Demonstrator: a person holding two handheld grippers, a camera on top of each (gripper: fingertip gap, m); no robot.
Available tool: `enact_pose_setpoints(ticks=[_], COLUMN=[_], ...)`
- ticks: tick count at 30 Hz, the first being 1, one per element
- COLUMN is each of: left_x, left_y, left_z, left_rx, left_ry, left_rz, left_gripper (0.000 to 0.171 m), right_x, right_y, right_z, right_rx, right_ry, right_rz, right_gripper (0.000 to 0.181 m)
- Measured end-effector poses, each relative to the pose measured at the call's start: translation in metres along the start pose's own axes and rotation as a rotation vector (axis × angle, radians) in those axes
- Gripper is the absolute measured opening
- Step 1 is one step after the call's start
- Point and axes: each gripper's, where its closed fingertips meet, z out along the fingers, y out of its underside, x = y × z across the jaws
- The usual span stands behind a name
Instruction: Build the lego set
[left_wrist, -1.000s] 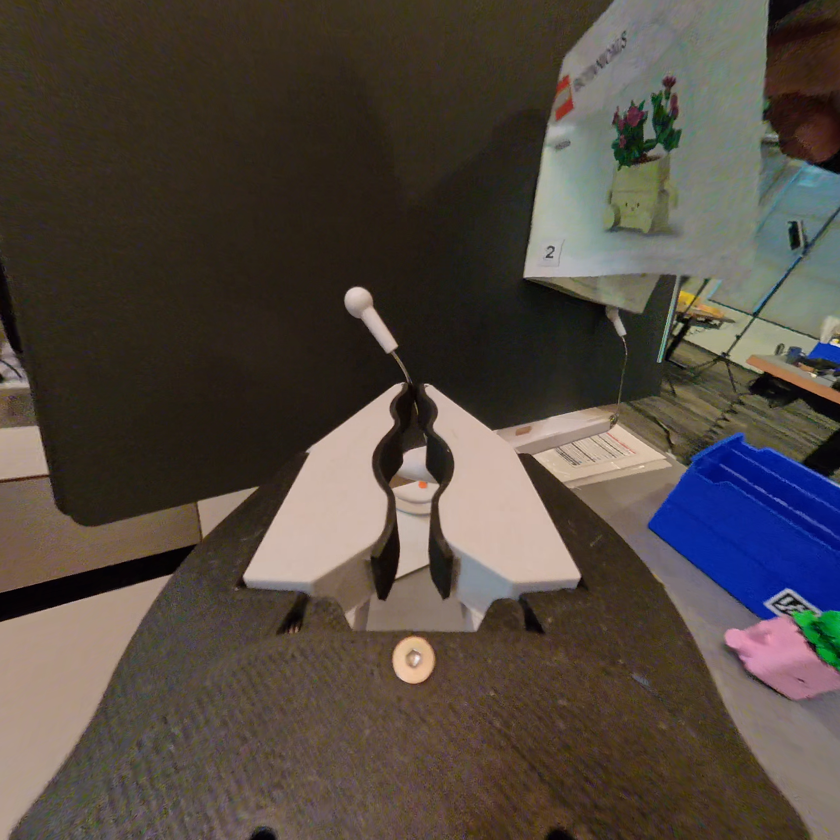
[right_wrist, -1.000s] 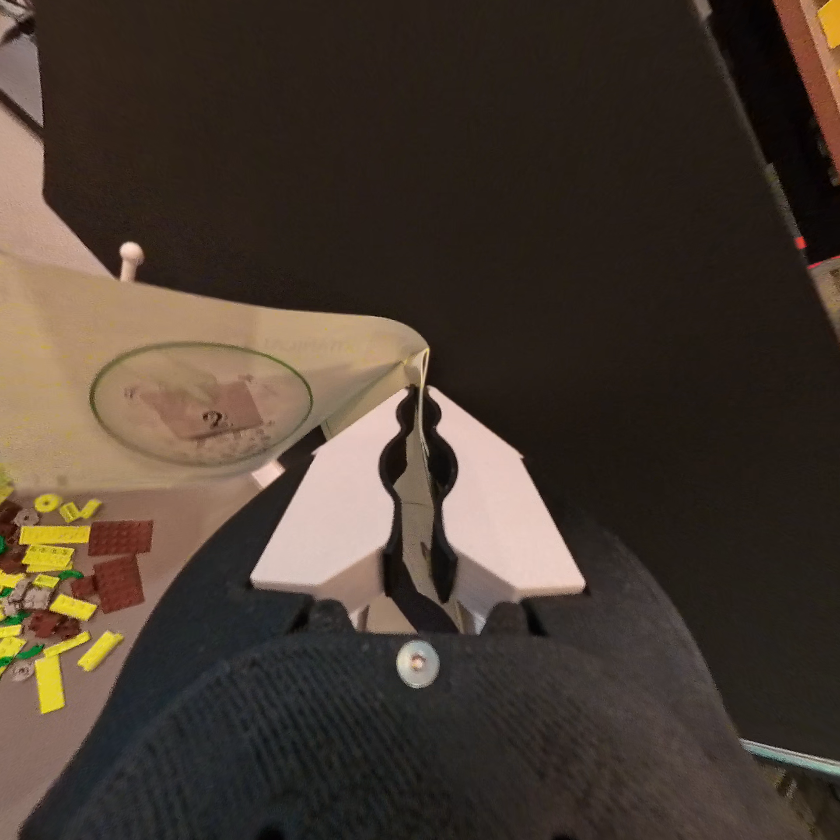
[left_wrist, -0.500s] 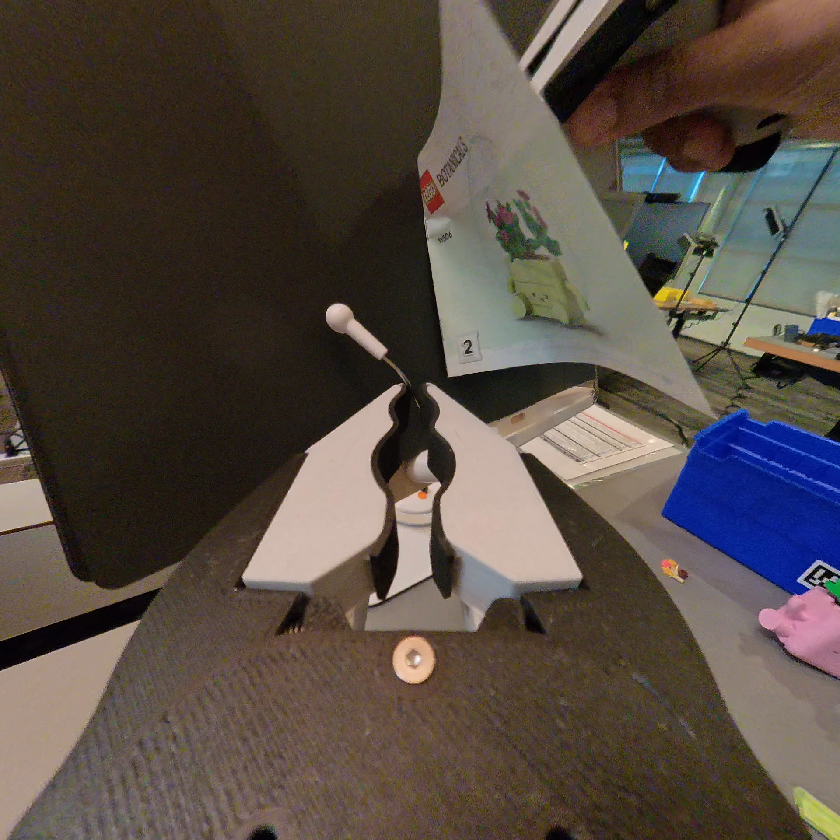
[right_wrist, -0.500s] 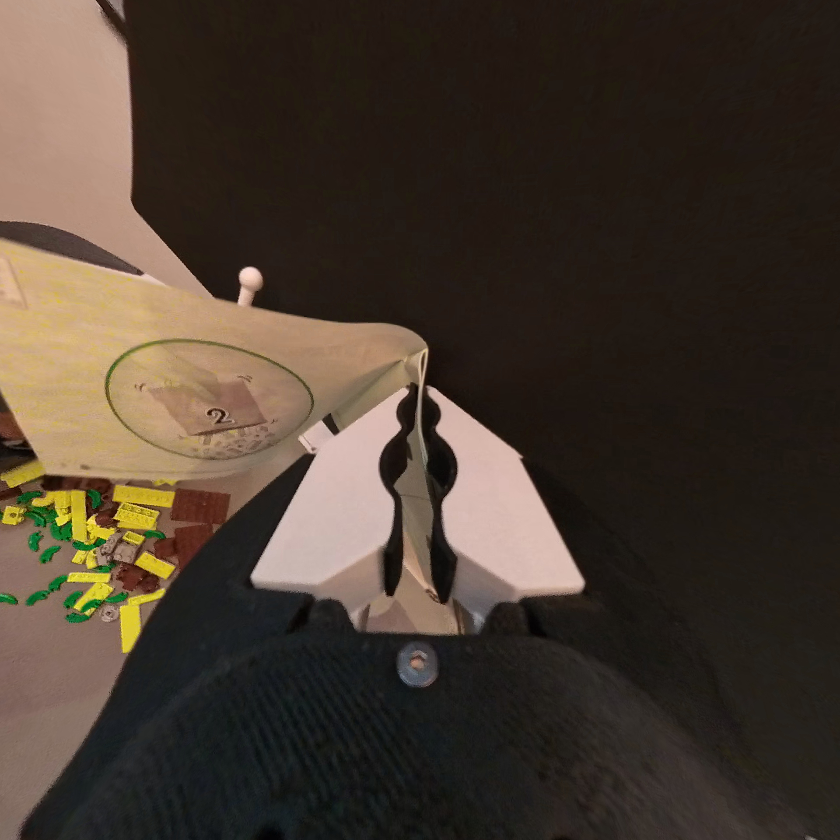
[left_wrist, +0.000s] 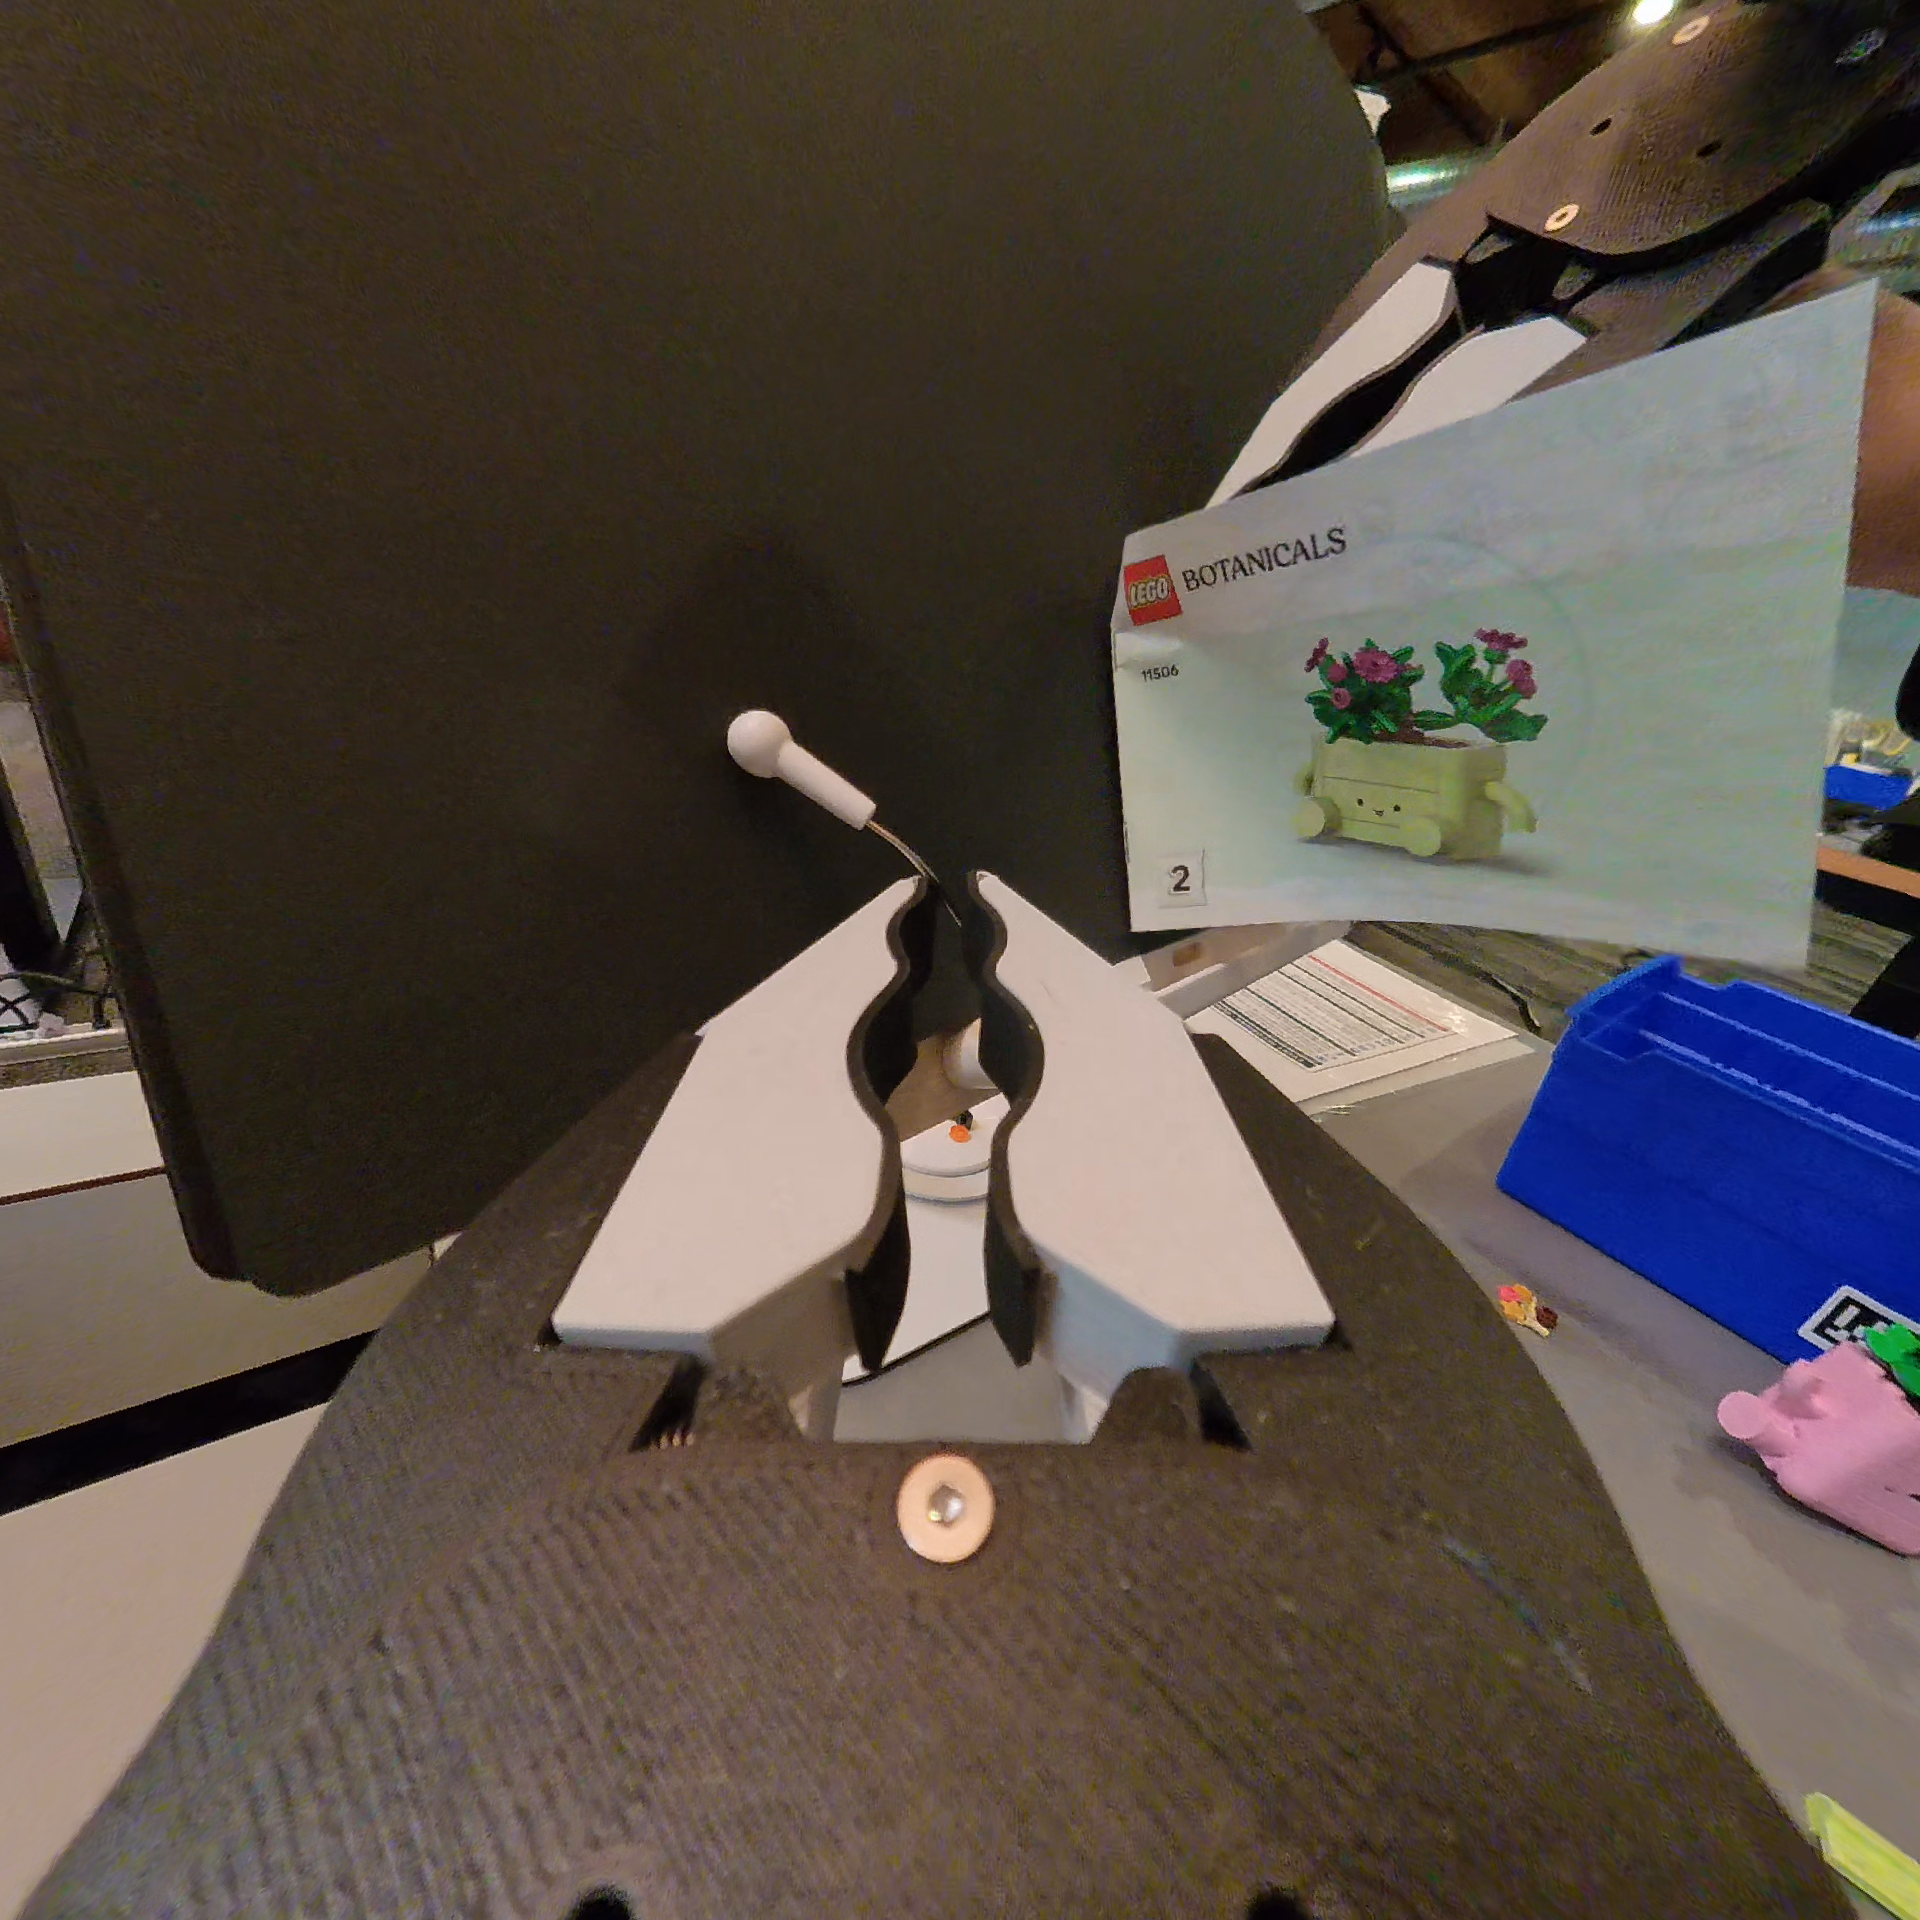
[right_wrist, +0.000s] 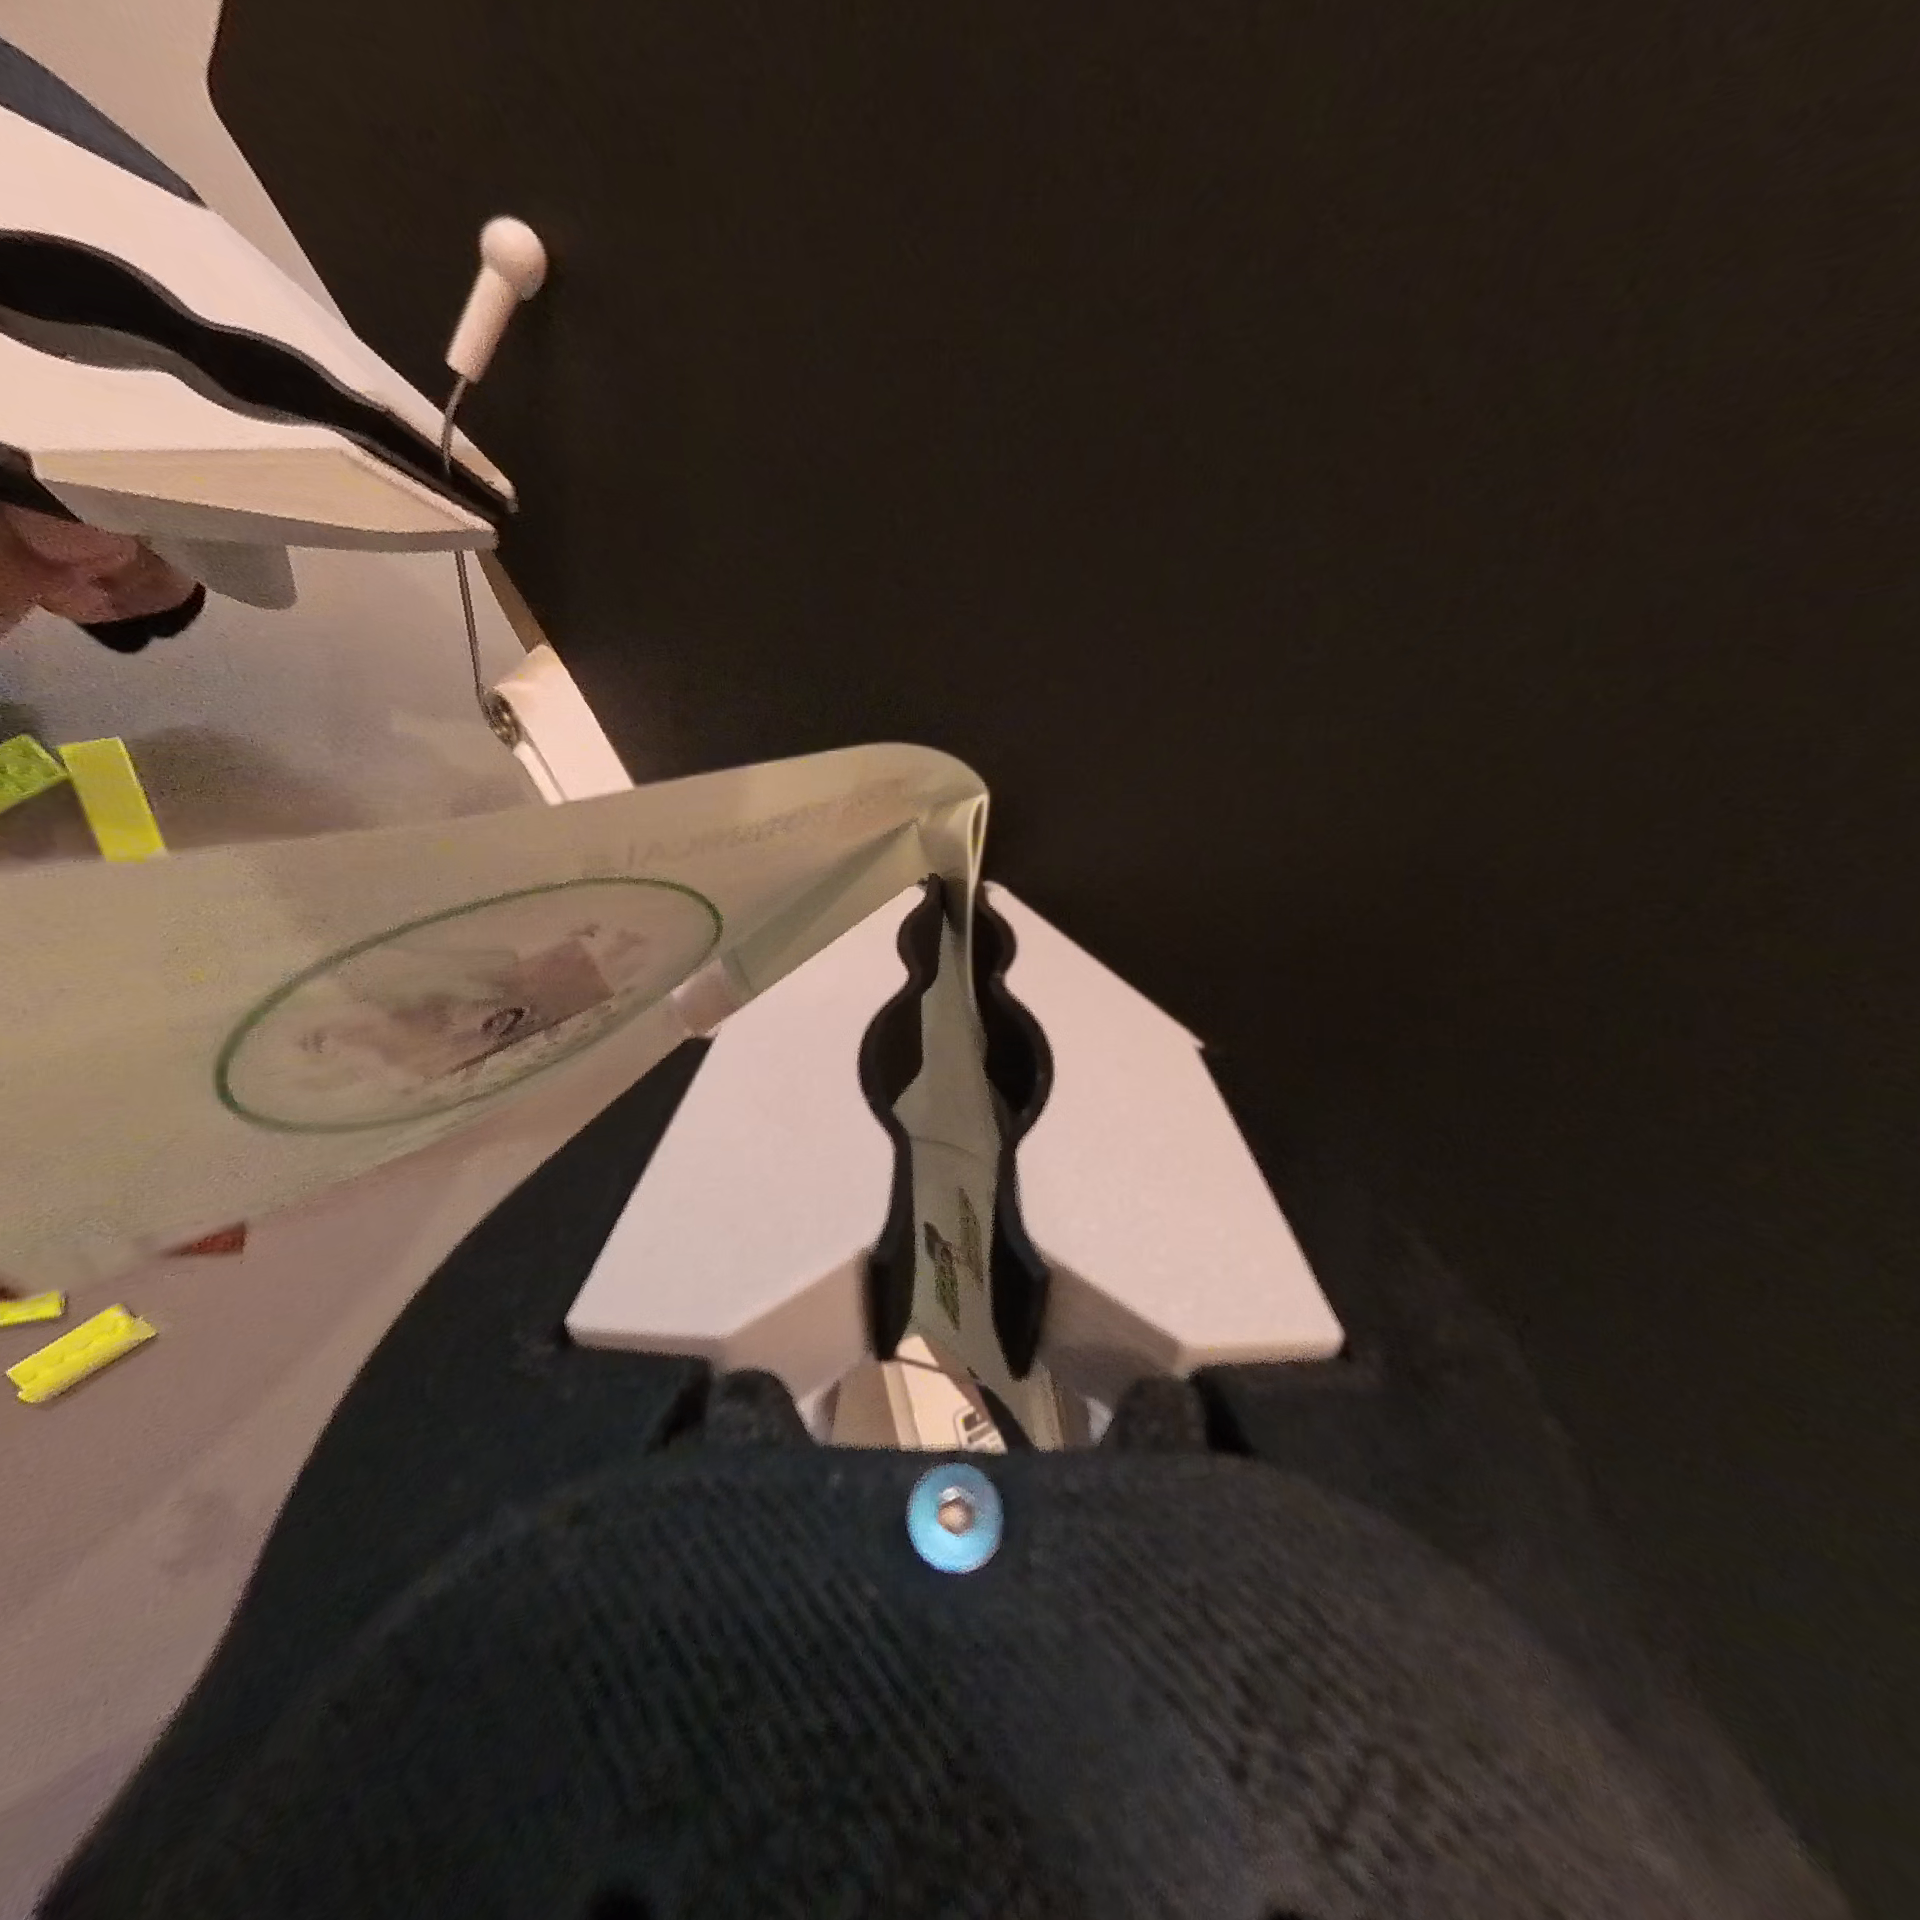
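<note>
Left tool (left_wrist: 943, 883) pinches a wire lever (left_wrist: 800, 771); raised right tool (right_wrist: 956, 883) clamps the booklet (left_wrist: 1486, 727).

Each gripper has a broad black body with a woven, ridged texture and a round silver screw set in the middle. The left gripper (left_wrist: 948, 902) and right gripper (right_wrist: 954, 902) both end in two pale grey wedge-shaped fingers (left_wrist: 748, 1132) lined with wavy black pads (left_wrist: 883, 1049).

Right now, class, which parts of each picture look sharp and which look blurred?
Left wrist view: the pale green instruction booklet cover and blue plastic bin are crisp, edges bowed by the wide lens. Right wrist view: the booklet and yellow flat bricks smear; the right tongs stay sharp.
</note>
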Motion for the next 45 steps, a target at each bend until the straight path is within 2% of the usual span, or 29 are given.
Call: enact_pose_setpoints(ticks=[6,8,11,19,22,25,30,33,35,37,39,42,43,45], left_x=[0.000,0.000,0.000,0.000,0.001,0.001,0.001,0.001,0.001,0.001,0.001,0.001,0.001,0.001], left_y=[0.000,0.000,0.000,-0.001,-0.001,-0.001,-0.001,-0.001,-0.001,0.000,0.000,0.000,-0.001,-0.001], left_z=[0.001,0.001,0.001,0.002,0.002,0.002,0.002,0.003,0.003,0.002,0.002,0.003,0.003,0.003], left_rx=[-0.001,-0.003,-0.004,-0.017,-0.017,-0.019,-0.019,-0.016,-0.018,-0.021,-0.021,-0.019,-0.018,-0.016], left_ry=[-0.002,-0.003,-0.004,0.000,0.003,0.008,0.013,0.013,0.011,0.012,0.012,0.016,0.017,0.020], left_rz=[-0.007,-0.010,-0.013,-0.015,-0.020,-0.028,-0.034,-0.037,-0.032,-0.027,-0.024,-0.026,-0.027,-0.029], left_gripper=[0.001,0.001,0.001,0.001,0.000,0.000,0.000,0.000,0.000,0.001,0.000,0.000,0.000,0.000], right_x=[-0.004,-0.005,-0.004,-0.001,-0.005,-0.017,-0.032,-0.044,-0.051,-0.055,-0.054,-0.063,-0.064,-0.061], right_y=[0.000,-0.003,-0.011,-0.033,-0.041,-0.043,-0.036,-0.050,-0.062,-0.064,-0.062,-0.055,-0.055,-0.054], right_z=[0.001,-0.001,-0.003,-0.004,-0.004,-0.001,0.008,0.008,0.008,0.018,0.026,0.030,0.029,0.027], right_rx=[-0.048,-0.038,-0.003,0.153,0.242,0.297,0.280,0.306,0.331,0.288,0.234,0.181,0.166,0.134], right_ry=[0.058,0.085,0.116,0.123,0.121,0.129,0.316,0.441,0.477,0.427,0.356,0.134,0.085,0.043], right_rz=[0.000,0.009,0.073,0.203,0.197,0.059,-0.300,-0.541,-0.633,-0.675,-0.648,-0.566,-0.548,-0.543], right_gripper=[0.012,0.021,0.030,0.027,0.032,0.048,0.065,0.062,0.074,0.070,0.075,0.079,0.072,0.037])
